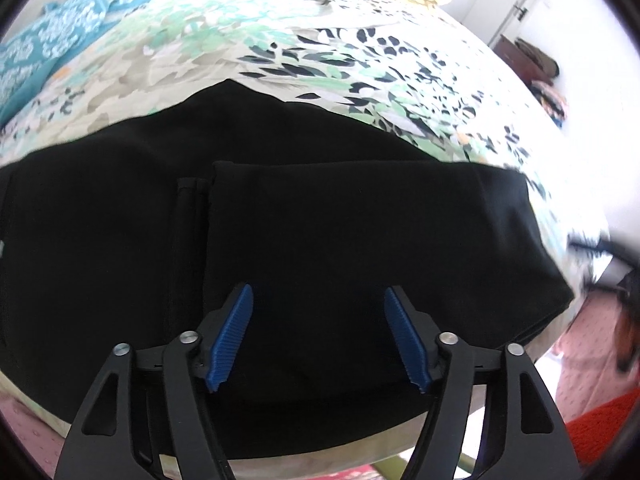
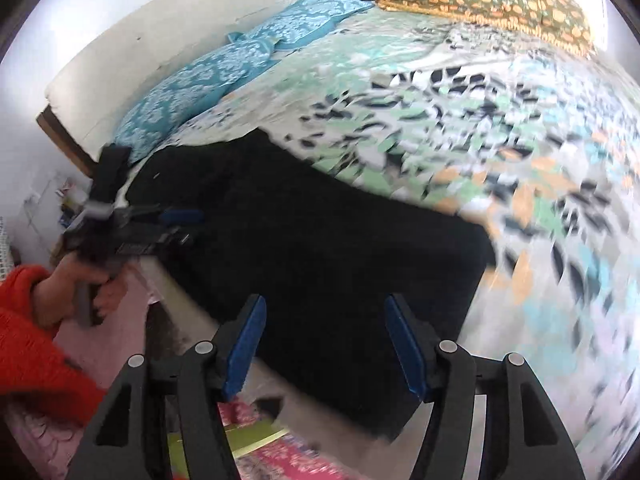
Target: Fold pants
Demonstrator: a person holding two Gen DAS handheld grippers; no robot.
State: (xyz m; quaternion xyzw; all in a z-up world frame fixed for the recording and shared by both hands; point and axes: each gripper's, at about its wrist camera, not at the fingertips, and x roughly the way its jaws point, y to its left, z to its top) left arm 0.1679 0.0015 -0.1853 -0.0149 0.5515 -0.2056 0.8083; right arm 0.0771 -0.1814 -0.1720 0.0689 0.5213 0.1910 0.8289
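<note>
Pants: black pants point(image 1: 304, 216) are laid folded near the edge of the floral bedsheet point(image 1: 360, 60).
Left gripper point(image 1: 318, 332): held over the pants at 6 o'clock, jaws apart, empty.
Right gripper point(image 2: 322, 344): jaws apart, nothing gripped.
Pillows: teal pillows point(image 2: 192, 88) are seen at 10 o'clock.

1. Pants point(image 1: 320, 216): matt black cloth, smooth.
2. Bedsheet point(image 1: 400, 68): printed cloth.
3. Left gripper point(image 1: 318, 334): matt black plastic, ribbed blue pads point(image 1: 232, 336), shiny metal pins.
4. Sleeve point(image 2: 28, 344): red, probably knitted.
</note>
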